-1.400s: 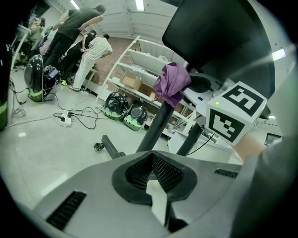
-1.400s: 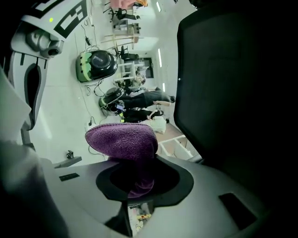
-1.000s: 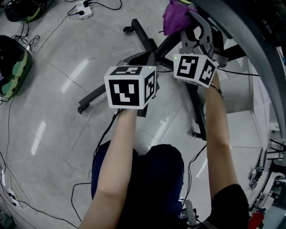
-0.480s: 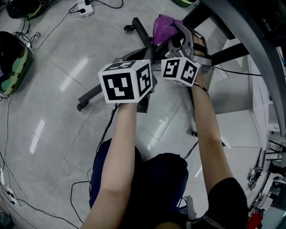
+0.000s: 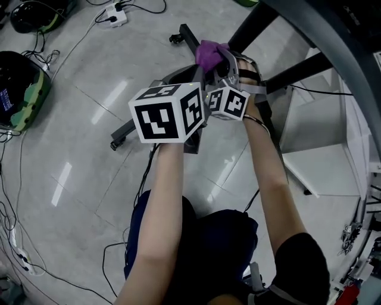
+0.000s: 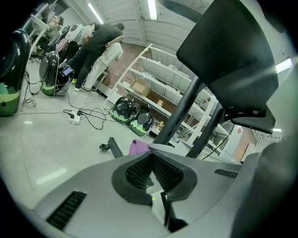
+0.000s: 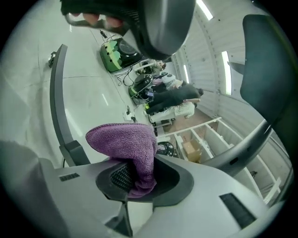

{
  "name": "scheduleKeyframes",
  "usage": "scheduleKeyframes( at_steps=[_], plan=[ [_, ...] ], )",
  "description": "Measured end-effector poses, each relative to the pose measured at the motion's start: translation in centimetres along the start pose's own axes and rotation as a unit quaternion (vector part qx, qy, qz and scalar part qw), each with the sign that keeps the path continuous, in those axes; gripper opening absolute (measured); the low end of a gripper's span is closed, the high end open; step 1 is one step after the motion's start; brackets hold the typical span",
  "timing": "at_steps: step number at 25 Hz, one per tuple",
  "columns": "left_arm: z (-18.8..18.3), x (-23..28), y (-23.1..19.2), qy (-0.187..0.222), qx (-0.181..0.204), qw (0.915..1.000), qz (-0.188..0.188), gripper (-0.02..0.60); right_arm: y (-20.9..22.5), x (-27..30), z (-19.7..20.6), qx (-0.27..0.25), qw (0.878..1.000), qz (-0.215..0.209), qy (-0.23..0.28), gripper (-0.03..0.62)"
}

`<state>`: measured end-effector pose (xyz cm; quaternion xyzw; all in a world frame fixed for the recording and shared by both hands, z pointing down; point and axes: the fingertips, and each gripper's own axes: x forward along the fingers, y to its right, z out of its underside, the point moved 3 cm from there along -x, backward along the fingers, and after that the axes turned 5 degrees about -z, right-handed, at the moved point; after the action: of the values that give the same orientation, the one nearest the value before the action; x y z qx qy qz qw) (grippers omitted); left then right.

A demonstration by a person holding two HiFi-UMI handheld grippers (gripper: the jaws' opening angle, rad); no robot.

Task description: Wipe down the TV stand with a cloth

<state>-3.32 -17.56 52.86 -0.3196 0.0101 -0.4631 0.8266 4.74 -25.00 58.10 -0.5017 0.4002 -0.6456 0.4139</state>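
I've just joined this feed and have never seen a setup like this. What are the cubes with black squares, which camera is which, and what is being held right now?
There is no robot here. A person holds a hand-held gripper in each hand, and the marker cubes are part of those tools.

The wide picture comes from a camera on the person's head. It looks down past both arms to the grey floor and the black legs of the TV stand. The other two pictures come from cameras riding on each tool, looking along its jaws.

The right hand-held gripper is shut on a purple cloth, held near the stand's base; whether the cloth touches it cannot be told. The left hand-held gripper has its jaws together with nothing between them. A white power strip lies on the floor.
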Motion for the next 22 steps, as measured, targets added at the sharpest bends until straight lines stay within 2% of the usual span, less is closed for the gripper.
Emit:
scheduleKeyframes(
  at_steps=[6, 13, 18, 22],
  plan=[
    [0.1, -0.1, 0.6, -0.004, 0.009, 0.9999, 0.004, 0.006, -3.1, 1.4, 0.8, 0.040, 0.999, -0.025, -0.020, 0.098],
    [-0.2, -0.6, 0.8, -0.003, 0.010, 0.9999, 0.010, 0.006, -6.3, 2.6, 1.4, 0.064, 0.995, -0.059, -0.045, 0.098],
    [-0.3, -0.6, 1.0, -0.004, 0.013, 0.9998, 0.013, 0.006, -9.5, 3.1, 2.4, 0.113, 0.983, -0.128, -0.072, 0.098],
    [-0.1, -0.5, 1.1, -0.007, 0.017, 0.9997, 0.014, 0.006, -10.3, 2.7, 2.4, 0.146, 0.976, -0.144, -0.078, 0.098]
  ],
)
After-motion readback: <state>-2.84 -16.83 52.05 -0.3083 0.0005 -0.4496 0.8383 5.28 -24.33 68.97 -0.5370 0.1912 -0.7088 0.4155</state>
